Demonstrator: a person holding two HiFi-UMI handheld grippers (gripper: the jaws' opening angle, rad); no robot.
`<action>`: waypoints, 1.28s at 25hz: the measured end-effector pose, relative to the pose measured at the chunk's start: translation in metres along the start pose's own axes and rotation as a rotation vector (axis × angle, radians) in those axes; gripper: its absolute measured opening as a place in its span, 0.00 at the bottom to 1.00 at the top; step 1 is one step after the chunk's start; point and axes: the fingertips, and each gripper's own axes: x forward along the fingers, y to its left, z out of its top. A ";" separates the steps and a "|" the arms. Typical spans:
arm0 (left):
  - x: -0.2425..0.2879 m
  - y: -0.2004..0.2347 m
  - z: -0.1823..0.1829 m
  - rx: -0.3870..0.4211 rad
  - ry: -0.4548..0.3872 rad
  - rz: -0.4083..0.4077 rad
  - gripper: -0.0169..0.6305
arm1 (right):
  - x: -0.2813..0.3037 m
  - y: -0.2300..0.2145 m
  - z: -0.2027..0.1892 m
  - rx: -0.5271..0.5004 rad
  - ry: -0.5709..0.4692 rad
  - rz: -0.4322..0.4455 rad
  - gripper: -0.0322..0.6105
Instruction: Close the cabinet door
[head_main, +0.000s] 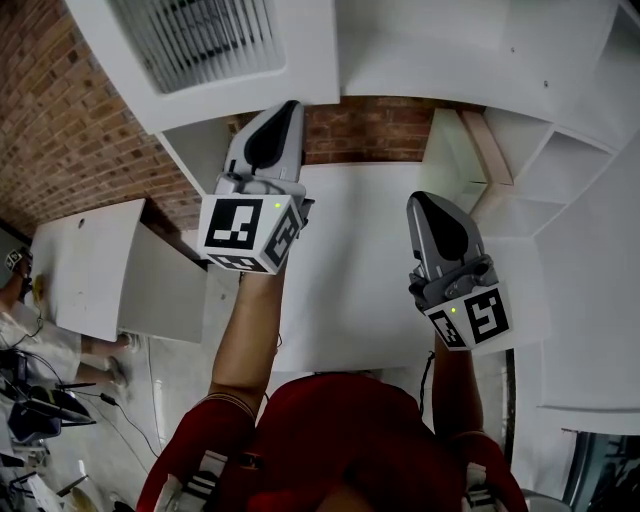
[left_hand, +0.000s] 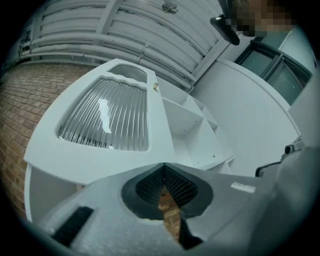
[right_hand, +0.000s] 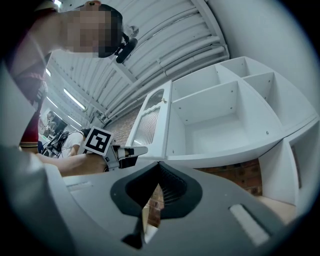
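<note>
Your door has a smooth, matt white frame round a ribbed, glossy pane. The cabinet looks the same smooth matt white. The brick wall is rough. Your left gripper and right gripper have grainy, matt grey plastic shells and ribbed black pads. Your shirt is red cloth.

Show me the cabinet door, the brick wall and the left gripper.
cabinet door (left_hand: 107, 117), left gripper view, on its ribbed glass pane.
brick wall (head_main: 70, 110), head view, on bare bricks.
left gripper (left_hand: 163, 166), left gripper view, where its fingers meet.
</note>
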 end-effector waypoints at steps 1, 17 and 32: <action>-0.004 -0.003 -0.002 -0.006 0.000 -0.011 0.02 | 0.001 0.002 0.001 -0.001 -0.001 0.002 0.07; -0.076 -0.073 -0.022 -0.139 -0.010 -0.219 0.02 | -0.002 0.031 0.006 0.032 -0.030 0.000 0.07; -0.098 -0.095 -0.033 -0.150 0.023 -0.259 0.03 | -0.021 0.045 -0.007 0.059 0.001 0.002 0.07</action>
